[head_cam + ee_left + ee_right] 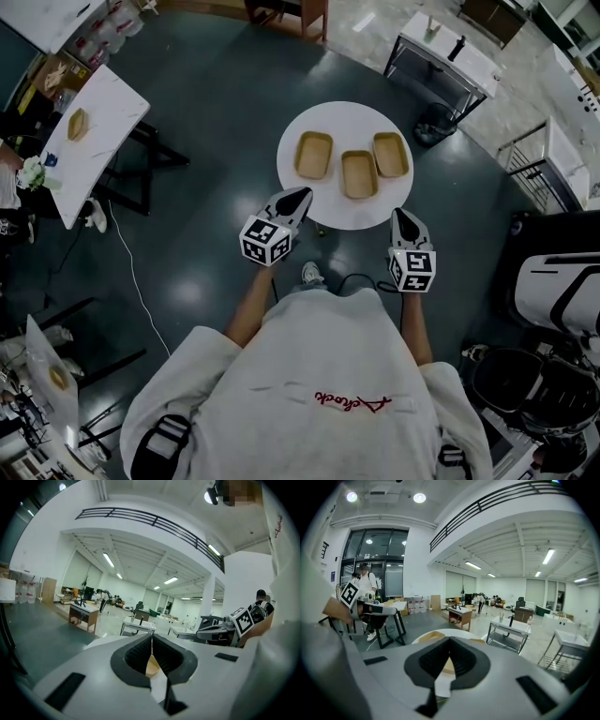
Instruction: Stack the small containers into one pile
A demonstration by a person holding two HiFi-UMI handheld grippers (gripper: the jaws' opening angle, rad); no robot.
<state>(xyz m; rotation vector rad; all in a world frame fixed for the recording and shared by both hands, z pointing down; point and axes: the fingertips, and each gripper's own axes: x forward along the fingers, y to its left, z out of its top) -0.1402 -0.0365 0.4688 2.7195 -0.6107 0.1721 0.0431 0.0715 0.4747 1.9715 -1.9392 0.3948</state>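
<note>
**Just short of the round table, both grippers closed and empty**

Overhead first: the head view looks down on a dark, glossy floor (202, 103) with a round white table (347, 117) at its middle. Three small tan containers lie on it in a loose row, the left one (313, 155), the middle one (359, 174) and the right one (391, 155), close together but none inside another. The left gripper (301, 193) reaches the table's near edge, and the right gripper (401, 214) is beside it at the same edge. A long white table (108, 117) stands well to the left with one more tan container (78, 124) on it. A metal-framed table (441, 52) stands at the upper right.

From the left gripper view, the jaws meet in a thin seam with nothing between them. A sliver of tan container shows below the pads. Beyond is a tall white hall with a dark balcony railing (154, 522), strip lights on the ceiling and scattered desks.

From the right gripper view, the jaws are likewise pressed together and empty. The round table's rim and tan containers lie just past them. Tall windows (375, 564) and a wooden desk (459, 613) fill the hall behind.
</note>
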